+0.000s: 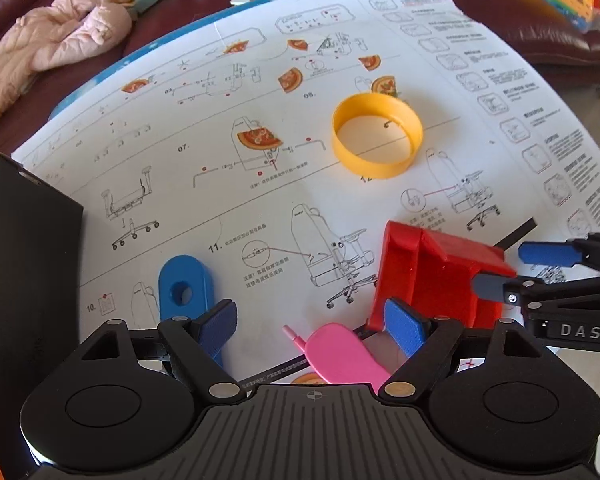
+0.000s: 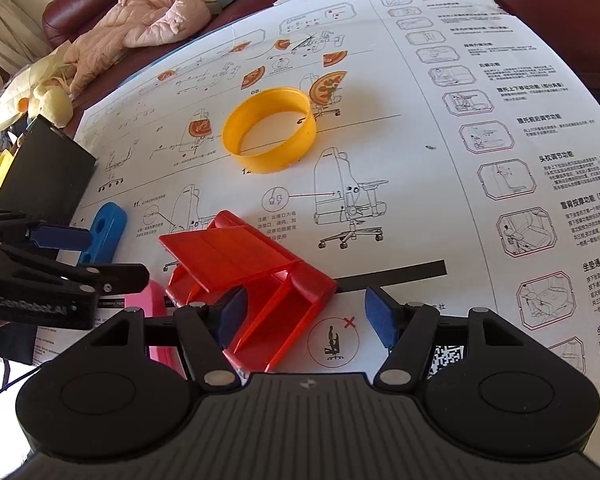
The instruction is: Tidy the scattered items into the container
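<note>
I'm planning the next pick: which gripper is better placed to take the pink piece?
Left, probably. The pink piece lies right between the left gripper's open fingers. The right gripper sits over the red piece, which one finger touches, with pink off beside it.

my two wrist cameras look steeply down, close over the instruction sheet (image 1: 260, 208); both share the yellow ring (image 1: 377, 136) and red block (image 2: 252, 276).
</note>
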The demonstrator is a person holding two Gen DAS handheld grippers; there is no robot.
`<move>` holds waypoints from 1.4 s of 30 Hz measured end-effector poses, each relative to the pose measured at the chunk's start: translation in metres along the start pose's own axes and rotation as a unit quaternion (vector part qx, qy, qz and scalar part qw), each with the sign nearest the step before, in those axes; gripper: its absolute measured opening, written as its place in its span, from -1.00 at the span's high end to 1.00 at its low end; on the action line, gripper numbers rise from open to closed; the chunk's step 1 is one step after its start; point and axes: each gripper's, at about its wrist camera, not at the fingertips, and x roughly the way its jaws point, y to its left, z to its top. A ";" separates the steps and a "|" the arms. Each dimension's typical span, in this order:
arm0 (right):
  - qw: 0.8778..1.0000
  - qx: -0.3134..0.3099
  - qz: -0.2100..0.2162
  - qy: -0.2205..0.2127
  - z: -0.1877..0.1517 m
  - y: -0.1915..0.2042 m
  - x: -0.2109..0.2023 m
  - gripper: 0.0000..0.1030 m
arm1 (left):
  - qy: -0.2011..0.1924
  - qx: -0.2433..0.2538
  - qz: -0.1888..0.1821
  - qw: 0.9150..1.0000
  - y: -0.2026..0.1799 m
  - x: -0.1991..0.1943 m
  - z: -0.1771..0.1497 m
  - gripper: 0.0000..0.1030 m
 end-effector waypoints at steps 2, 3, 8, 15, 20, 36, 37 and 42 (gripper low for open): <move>1.000 0.009 -0.005 -0.003 -0.001 -0.008 -0.003 -0.35 | -0.005 -0.009 -0.021 1.000 -0.004 -0.011 0.007 -0.73; 1.000 0.013 -0.008 -0.004 -0.002 -0.011 -0.004 -0.35 | -0.004 -0.012 -0.036 0.999 -0.008 -0.015 0.012 -0.74; 1.000 0.011 -0.006 -0.004 -0.007 -0.011 -0.005 -0.35 | 0.014 -0.023 -0.063 0.998 -0.027 -0.011 0.027 -0.75; 1.000 0.006 0.007 -0.004 -0.011 -0.006 -0.003 -0.38 | 0.057 -0.054 -0.093 0.993 -0.039 0.008 0.034 -0.72; 1.000 0.004 0.013 -0.008 -0.012 -0.004 -0.003 -0.39 | 0.073 -0.066 -0.115 0.988 -0.049 0.013 0.034 0.26; 0.999 -0.021 0.028 -0.003 -0.010 0.015 0.001 -0.40 | 0.000 0.029 -0.051 0.998 -0.022 -0.005 0.006 1.00; 0.999 -0.022 0.027 -0.002 -0.009 0.016 0.002 -0.40 | -0.005 0.042 -0.047 0.998 -0.021 -0.005 0.002 1.00; 0.999 -0.025 0.020 -0.004 0.000 0.019 0.001 -0.40 | -0.001 0.038 -0.055 0.998 -0.006 0.004 -0.016 1.00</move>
